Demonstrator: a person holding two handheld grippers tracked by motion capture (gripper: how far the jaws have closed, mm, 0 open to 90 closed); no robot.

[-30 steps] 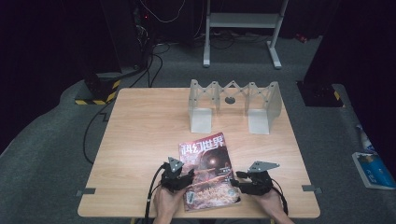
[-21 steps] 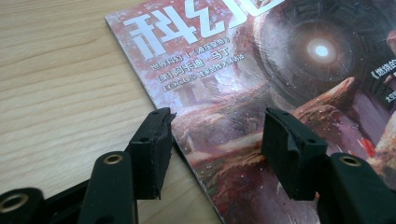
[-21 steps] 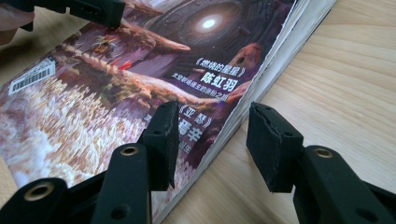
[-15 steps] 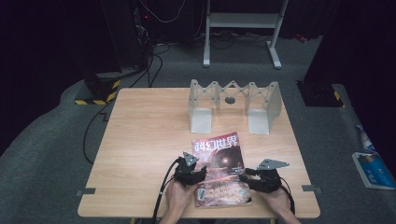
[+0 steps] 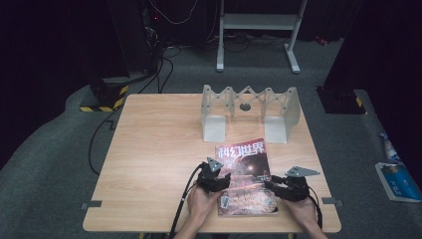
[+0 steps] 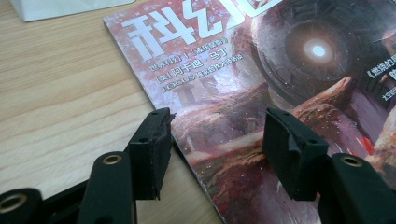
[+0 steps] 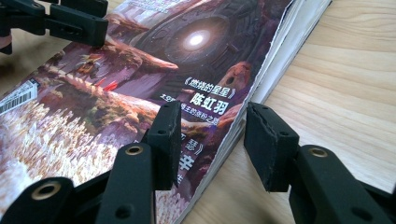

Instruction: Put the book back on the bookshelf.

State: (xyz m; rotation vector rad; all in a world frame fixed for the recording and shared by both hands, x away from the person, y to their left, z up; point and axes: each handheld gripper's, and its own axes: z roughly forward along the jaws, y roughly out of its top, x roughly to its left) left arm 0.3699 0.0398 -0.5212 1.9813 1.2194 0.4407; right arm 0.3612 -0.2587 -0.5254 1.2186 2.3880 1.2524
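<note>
A magazine (image 5: 246,174) with a reddish science-fiction cover lies flat near the table's front edge, right of centre. My left gripper (image 5: 225,183) is at its left side. In the left gripper view the magazine (image 6: 261,70) runs between the parted jaws, and the left gripper (image 6: 219,121) is open astride the cover's left edge. My right gripper (image 5: 272,185) is at the magazine's right side. In the right gripper view the right gripper (image 7: 215,112) is open, one jaw over the cover (image 7: 140,70) and one beside the page edge. The left gripper (image 7: 60,18) shows across the cover.
A white zigzag rack (image 5: 249,112) stands on two block feet just behind the magazine. The wooden table (image 5: 159,149) has bare surface on its left half. Cables trail from both grippers over the front edge. A metal stand and dark floor lie beyond the table.
The magazine has slid to the right and a little toward the rack. Both hands and grippers have moved right with it, staying at its two sides.
</note>
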